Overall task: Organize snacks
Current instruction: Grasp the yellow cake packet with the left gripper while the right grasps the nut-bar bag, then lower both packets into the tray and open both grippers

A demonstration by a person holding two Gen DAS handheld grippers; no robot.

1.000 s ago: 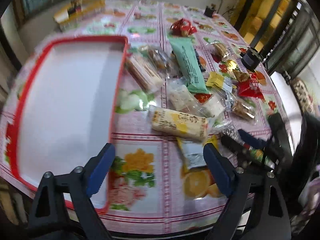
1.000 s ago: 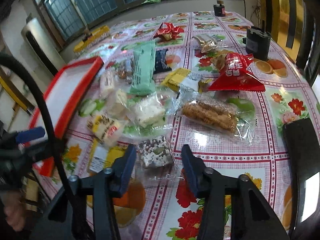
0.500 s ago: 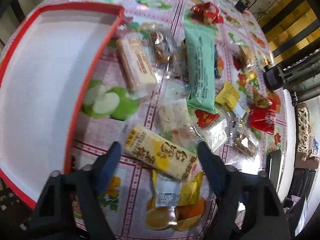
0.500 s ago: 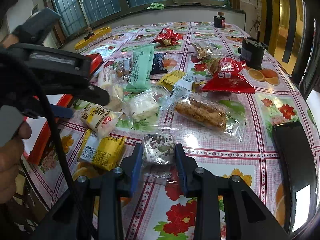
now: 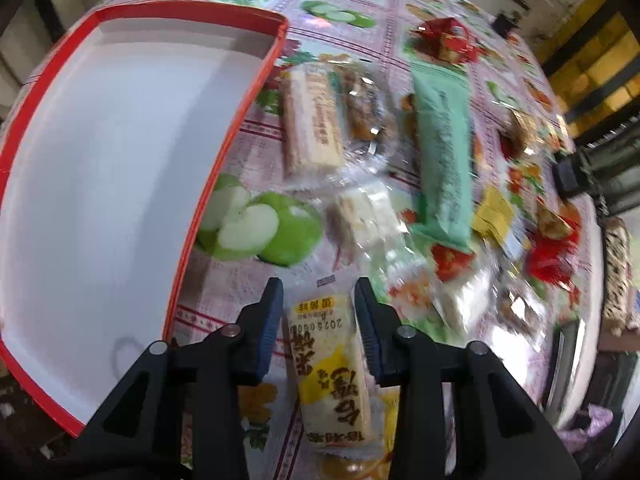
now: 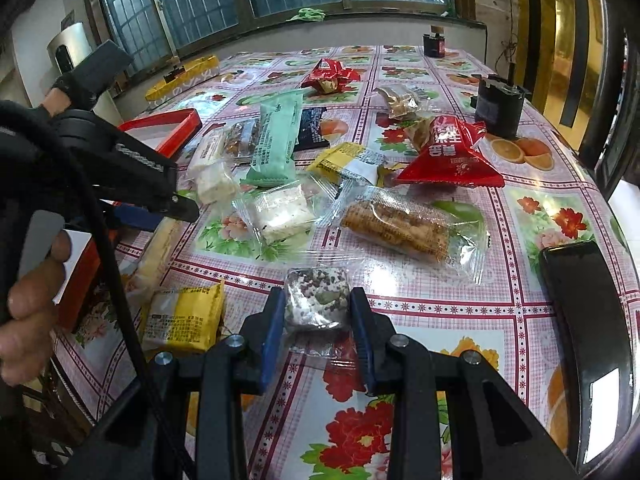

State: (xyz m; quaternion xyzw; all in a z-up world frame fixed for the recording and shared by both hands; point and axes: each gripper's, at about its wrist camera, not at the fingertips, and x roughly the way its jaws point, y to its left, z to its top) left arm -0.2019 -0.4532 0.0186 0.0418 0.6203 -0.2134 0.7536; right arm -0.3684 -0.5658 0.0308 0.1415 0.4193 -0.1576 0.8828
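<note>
- The yellow-and-white snack bar (image 5: 330, 364) is straddled by the left gripper (image 5: 318, 312), long axis lined up with the fingers; the jaws have just been closing, looking pressed on its sides.
- The red-rimmed tray (image 5: 224, 152) sits just left, so that's the short hop.
- Right gripper (image 6: 318, 316) is clamped on the speckled nougat square (image 6: 316, 298), low on the tablecloth (image 6: 540, 216).

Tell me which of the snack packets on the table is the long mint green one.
It is the mint green packet, lying flat mid-table between the clear-wrapped nut bar and the dark packet. It is the only pale green wrapper there; its neighbours are clear, yellow, red or dark.
</note>
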